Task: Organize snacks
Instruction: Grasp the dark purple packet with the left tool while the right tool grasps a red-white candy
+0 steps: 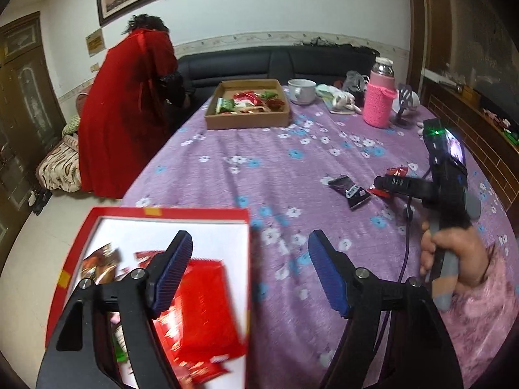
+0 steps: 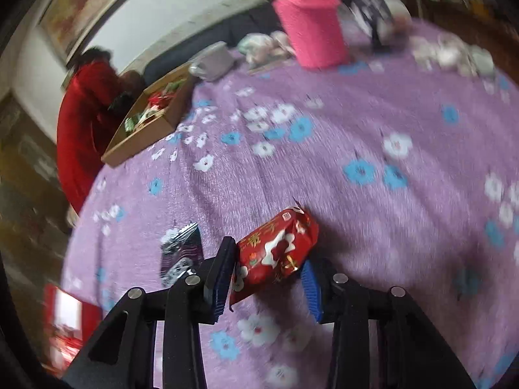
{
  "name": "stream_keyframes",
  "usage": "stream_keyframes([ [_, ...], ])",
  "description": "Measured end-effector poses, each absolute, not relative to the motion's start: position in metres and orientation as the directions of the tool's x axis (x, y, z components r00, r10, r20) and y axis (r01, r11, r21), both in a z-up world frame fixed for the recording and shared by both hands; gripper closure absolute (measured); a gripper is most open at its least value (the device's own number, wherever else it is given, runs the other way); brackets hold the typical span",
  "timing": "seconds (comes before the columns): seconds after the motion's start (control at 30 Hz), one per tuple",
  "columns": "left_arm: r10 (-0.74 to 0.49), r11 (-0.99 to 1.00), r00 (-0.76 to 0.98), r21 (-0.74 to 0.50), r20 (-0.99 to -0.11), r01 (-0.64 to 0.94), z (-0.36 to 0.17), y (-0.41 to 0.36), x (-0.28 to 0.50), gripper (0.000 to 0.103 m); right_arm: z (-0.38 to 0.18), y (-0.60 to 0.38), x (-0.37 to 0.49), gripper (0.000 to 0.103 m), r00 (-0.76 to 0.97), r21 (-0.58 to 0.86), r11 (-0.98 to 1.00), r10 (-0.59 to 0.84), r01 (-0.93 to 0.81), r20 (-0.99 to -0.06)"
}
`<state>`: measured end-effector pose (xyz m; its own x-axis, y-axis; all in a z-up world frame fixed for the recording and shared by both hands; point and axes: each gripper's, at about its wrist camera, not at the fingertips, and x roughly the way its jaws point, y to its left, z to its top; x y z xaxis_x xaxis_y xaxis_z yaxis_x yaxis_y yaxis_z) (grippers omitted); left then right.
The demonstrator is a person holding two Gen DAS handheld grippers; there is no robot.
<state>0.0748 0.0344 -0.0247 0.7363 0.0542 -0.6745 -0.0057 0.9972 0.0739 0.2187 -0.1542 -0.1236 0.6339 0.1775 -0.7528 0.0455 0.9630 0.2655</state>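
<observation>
My left gripper [image 1: 249, 240] is open and holds nothing. It hangs over the right rim of a red gift box [image 1: 155, 212] at the table's near left corner. Inside the box lie a large red packet [image 1: 201, 295] and smaller snacks. My right gripper [image 2: 269, 256] is shut on a red snack packet [image 2: 275, 246] with white flower print, just above the purple floral cloth. A black snack packet [image 2: 181, 253] lies on the cloth left of it. The left wrist view also shows the right gripper [image 1: 389, 183], a hand [image 1: 454, 259] on its handle, and the black packet [image 1: 348, 190].
A cardboard tray [image 1: 246, 120] of mixed snacks sits at the far side, with a white cup [image 1: 301, 90], a pink-sleeved flask [image 1: 379, 97] and a small mirror [image 1: 405, 103] to its right. A person in red [image 1: 126, 113] stands by the dark sofa [image 1: 275, 61], left of the table.
</observation>
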Motion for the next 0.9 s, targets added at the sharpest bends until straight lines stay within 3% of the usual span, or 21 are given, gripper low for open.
stream_keyframes([
  [0.3,-0.006,1.000,0.650,0.015,-0.760,0.027,-0.057,-0.040,0.167,0.029,-0.114,-0.231,0.215,0.073,0.729,0.497,0.854,0.243,0.152,-0.640],
  [0.43,0.024,0.999,0.630,0.036,-0.777,0.007,-0.078,-0.075,0.202,0.029,-0.112,-0.263,0.212,0.072,0.757,0.580,0.784,0.237,0.221,-0.609],
  [0.77,0.034,0.999,0.555,0.009,-0.831,-0.047,-0.118,-0.093,0.233,0.029,-0.107,-0.278,0.210,0.072,0.760,0.639,0.736,0.280,0.222,-0.587],
  [0.87,0.034,0.999,0.577,0.018,-0.816,-0.032,-0.121,-0.094,0.232,0.036,-0.105,-0.273,0.210,0.072,0.764,0.636,0.741,0.277,0.217,-0.583],
  [0.9,0.033,0.999,0.582,0.019,-0.812,-0.029,-0.121,-0.094,0.232,0.046,-0.105,-0.272,0.211,0.072,0.763,0.636,0.741,0.278,0.216,-0.583],
])
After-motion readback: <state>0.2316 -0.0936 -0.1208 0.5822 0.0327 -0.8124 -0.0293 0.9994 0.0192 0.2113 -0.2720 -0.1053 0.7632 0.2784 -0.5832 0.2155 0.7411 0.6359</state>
